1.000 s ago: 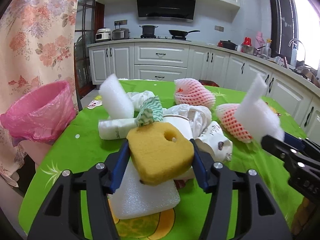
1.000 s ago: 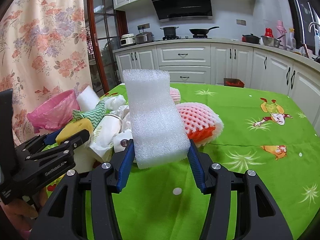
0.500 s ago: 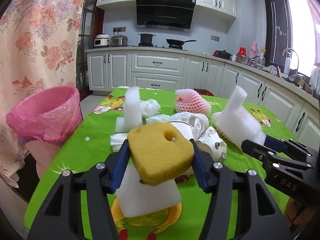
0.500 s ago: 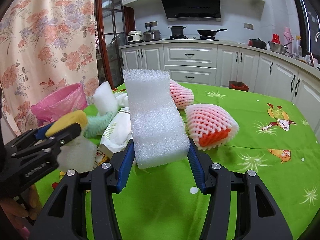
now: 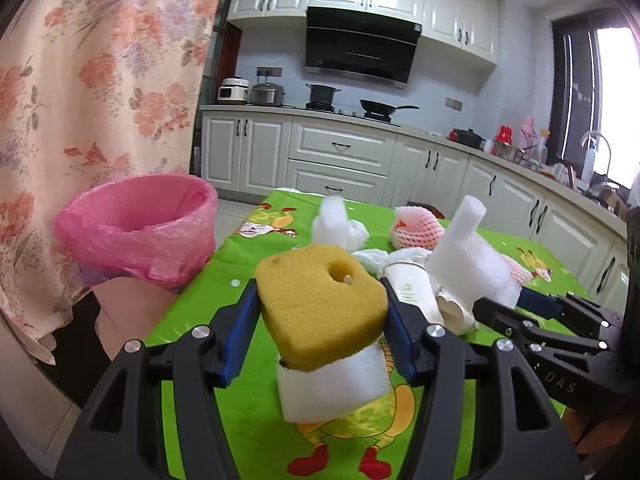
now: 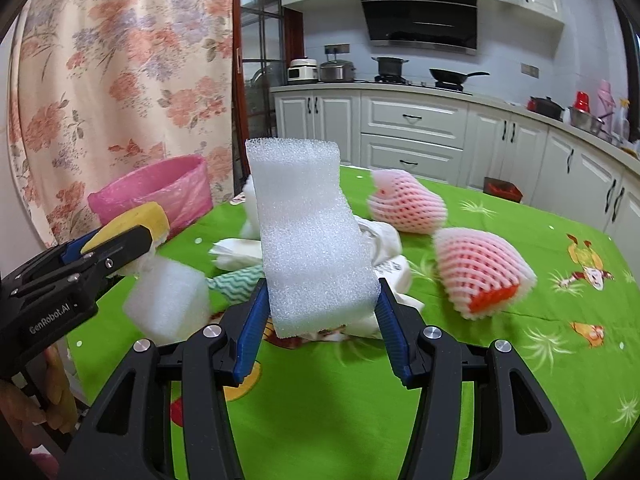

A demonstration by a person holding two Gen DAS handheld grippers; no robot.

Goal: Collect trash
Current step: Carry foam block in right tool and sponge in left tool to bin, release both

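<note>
My left gripper (image 5: 318, 330) is shut on a yellow sponge (image 5: 320, 308) with a white foam block (image 5: 334, 384) hanging under it, held above the green table's near left corner. It shows in the right wrist view (image 6: 116, 248) too. My right gripper (image 6: 318, 320) is shut on a white foam slab (image 6: 310, 240), held upright above the table; it also shows in the left wrist view (image 5: 472, 268). The pink-lined trash bin (image 5: 140, 228) stands off the table's left edge, ahead and left of both grippers (image 6: 160, 192).
On the green tablecloth (image 6: 520, 360) lie two pink foam fruit nets (image 6: 480, 272) (image 6: 406, 204), crumpled white paper and cups (image 5: 408, 284), a green-patterned cloth (image 6: 236, 280) and another foam piece (image 5: 332, 216). A floral curtain (image 5: 80, 80) hangs left. Kitchen cabinets stand behind.
Both grippers have risen and swung left toward the pink bin, each still holding its load. The bin looks larger and nearer in both views.
</note>
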